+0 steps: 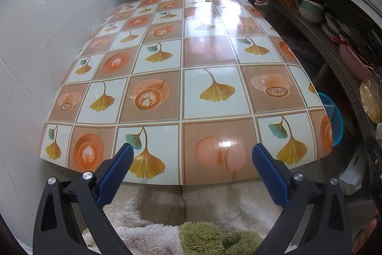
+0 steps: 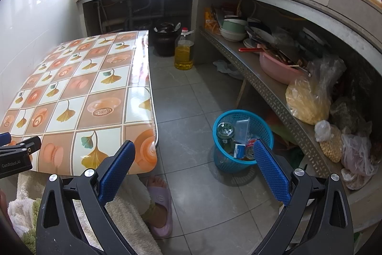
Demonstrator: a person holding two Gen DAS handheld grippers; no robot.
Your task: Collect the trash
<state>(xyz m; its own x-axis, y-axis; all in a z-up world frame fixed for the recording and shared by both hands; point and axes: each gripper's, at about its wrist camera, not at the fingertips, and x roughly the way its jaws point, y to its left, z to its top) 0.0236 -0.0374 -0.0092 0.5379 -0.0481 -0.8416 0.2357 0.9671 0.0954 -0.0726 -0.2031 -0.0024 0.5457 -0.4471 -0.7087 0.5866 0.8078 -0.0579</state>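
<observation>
A blue mesh basket (image 2: 242, 160) stands on the tiled floor right of the table, holding a green-lidded jar (image 2: 225, 133), a clear bag and small packets. Its rim (image 1: 333, 116) shows past the table's right edge in the left wrist view. My right gripper (image 2: 193, 152) hovers open above the floor, just left of the basket, nothing between its blue pads. My left gripper (image 1: 193, 155) is open over the near edge of the table (image 1: 207, 54), which has a patterned glossy cover. A tiny dark scrap (image 1: 207, 0) lies at the table's far edge. The left gripper's body (image 2: 18, 152) shows at the right wrist view's left edge.
A person's fleece-clad legs (image 1: 191, 207) and a foot in a pink slipper (image 2: 160, 204) are under the near table edge. An oil bottle (image 2: 183, 51) and a dark pot (image 2: 164, 40) stand on the floor. A low metal shelf (image 2: 274, 97) holds bowls, a pink basin and bags.
</observation>
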